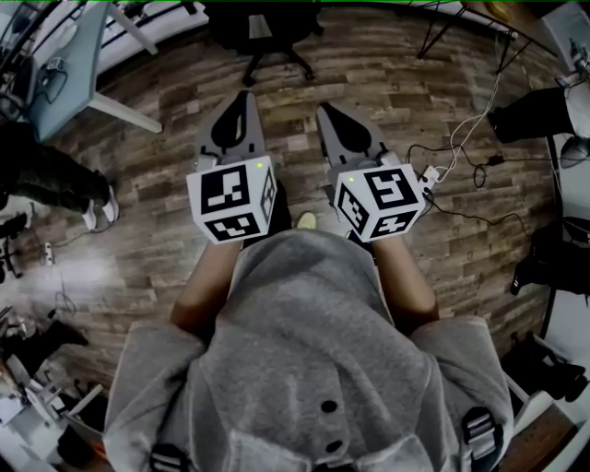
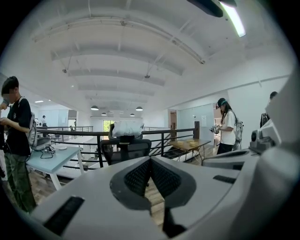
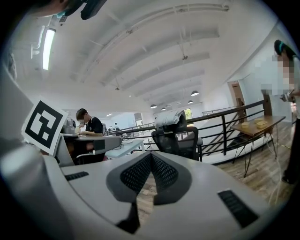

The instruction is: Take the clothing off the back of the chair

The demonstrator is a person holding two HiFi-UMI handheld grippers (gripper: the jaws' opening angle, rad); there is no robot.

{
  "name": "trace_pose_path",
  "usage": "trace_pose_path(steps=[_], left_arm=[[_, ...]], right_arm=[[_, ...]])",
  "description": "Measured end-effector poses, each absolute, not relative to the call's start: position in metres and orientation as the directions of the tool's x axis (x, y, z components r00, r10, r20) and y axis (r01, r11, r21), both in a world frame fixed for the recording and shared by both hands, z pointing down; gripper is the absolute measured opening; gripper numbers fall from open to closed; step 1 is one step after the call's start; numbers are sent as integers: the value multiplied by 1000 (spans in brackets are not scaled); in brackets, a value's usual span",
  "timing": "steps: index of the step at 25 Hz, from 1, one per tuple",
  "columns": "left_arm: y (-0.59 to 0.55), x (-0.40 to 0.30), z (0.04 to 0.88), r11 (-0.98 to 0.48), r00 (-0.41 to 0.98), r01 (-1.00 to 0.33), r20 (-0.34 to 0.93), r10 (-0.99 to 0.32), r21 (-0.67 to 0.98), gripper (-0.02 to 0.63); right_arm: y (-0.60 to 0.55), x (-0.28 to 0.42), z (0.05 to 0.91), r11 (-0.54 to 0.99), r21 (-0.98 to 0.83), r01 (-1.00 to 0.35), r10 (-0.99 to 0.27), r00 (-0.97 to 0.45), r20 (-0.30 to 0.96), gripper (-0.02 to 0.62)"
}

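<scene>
A black office chair (image 2: 125, 150) stands some way ahead by a black railing, with a pale grey garment (image 2: 127, 128) draped over the top of its back. The right gripper view shows the same chair (image 3: 180, 140) and the garment (image 3: 169, 119). In the head view the chair (image 1: 263, 28) is a dark shape at the top edge. My left gripper (image 1: 247, 98) and right gripper (image 1: 324, 112) are held side by side, pointing towards the chair and well short of it. Both have their jaws shut with nothing between them, as the left gripper (image 2: 150, 160) and right gripper (image 3: 151, 155) show in their own views.
A light blue table (image 1: 69, 64) stands at the left, with a person (image 2: 16, 140) beside it. Another person (image 2: 227, 129) stands at the right near a wooden table (image 2: 190, 144). Cables (image 1: 461, 152) lie on the wood floor at the right. A seated person (image 3: 89, 125) works at a desk.
</scene>
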State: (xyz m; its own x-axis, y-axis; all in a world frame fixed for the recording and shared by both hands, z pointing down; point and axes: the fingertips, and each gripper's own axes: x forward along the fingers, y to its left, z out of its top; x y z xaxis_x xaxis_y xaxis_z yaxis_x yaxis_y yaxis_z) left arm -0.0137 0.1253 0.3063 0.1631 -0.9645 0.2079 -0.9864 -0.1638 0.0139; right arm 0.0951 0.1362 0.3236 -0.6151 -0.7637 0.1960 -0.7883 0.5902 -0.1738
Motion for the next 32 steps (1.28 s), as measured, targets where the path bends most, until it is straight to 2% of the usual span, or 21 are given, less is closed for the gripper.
trace_pose_path(steps=[14,32], left_arm=[[70,-27,317,-173,175,-985,223,-959,29,9],[-83,-90,335,-164,177,-984,269,-947,70,9]], right_arm=[[82,70,328,604,-163,-780,-748,-626,220,12],[-78,11,331,600,-144,-787,-745,-616,256,12]])
